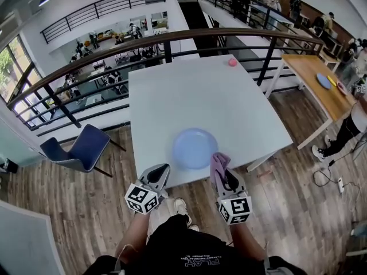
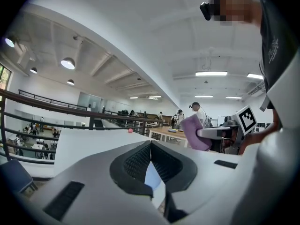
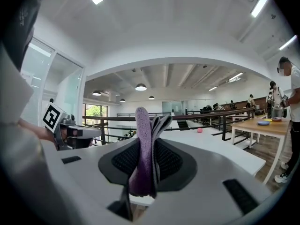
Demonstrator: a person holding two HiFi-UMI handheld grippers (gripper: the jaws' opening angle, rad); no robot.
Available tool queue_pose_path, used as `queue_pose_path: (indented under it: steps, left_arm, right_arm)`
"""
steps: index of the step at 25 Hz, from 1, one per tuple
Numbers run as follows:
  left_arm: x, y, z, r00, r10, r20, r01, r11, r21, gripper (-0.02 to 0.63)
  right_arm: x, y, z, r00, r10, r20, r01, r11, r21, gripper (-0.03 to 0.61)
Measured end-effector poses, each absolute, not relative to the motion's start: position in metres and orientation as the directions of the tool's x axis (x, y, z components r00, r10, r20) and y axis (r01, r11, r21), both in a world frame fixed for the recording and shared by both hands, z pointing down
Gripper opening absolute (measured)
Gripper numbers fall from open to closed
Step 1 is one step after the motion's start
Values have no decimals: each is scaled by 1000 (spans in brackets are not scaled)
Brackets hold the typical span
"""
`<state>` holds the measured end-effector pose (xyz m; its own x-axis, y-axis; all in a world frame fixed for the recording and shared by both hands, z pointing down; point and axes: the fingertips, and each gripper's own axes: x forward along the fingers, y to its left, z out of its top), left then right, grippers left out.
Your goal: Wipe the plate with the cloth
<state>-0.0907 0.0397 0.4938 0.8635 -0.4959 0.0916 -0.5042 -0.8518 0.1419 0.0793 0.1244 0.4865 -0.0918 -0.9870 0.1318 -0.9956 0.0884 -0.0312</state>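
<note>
A pale blue plate point(image 1: 194, 148) lies on the white table point(image 1: 229, 96) near its front edge. My right gripper point(image 1: 221, 168) is shut on a folded purple cloth point(image 1: 218, 164), which stands up between the jaws point(image 3: 146, 149) just at the plate's near right rim. My left gripper point(image 1: 162, 173) is shut with nothing in it, at the table's front edge left of the plate. In the left gripper view a sliver of the plate point(image 2: 151, 176) shows past the closed jaws, and the cloth point(image 2: 196, 132) appears to the right.
A small pink ball point(image 1: 232, 62) sits at the table's far edge by a metal railing point(image 1: 172, 39). A blue chair point(image 1: 80, 148) stands left of the table. A wooden table point(image 1: 321, 85) with dishes is at the right, with people nearby.
</note>
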Motion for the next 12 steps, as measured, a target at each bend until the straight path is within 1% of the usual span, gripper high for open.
queue_pose_path:
  steps: [4, 9, 12]
  left_arm:
    - [-77, 19, 494, 867, -489, 92, -498, -852, 160, 12]
    - [-45, -18, 499, 882, -454, 129, -466, -881, 85, 12]
    - [-36, -40, 502, 879, -457, 137, -470, -878, 88, 12]
  right_arm:
    - [82, 98, 483, -105, -984, 141, -994, 103, -23, 98]
    - [97, 43, 474, -120, -984, 131, -993, 122, 3, 98]
    - [103, 12, 469, -127, -986, 111, -992, 127, -8, 98]
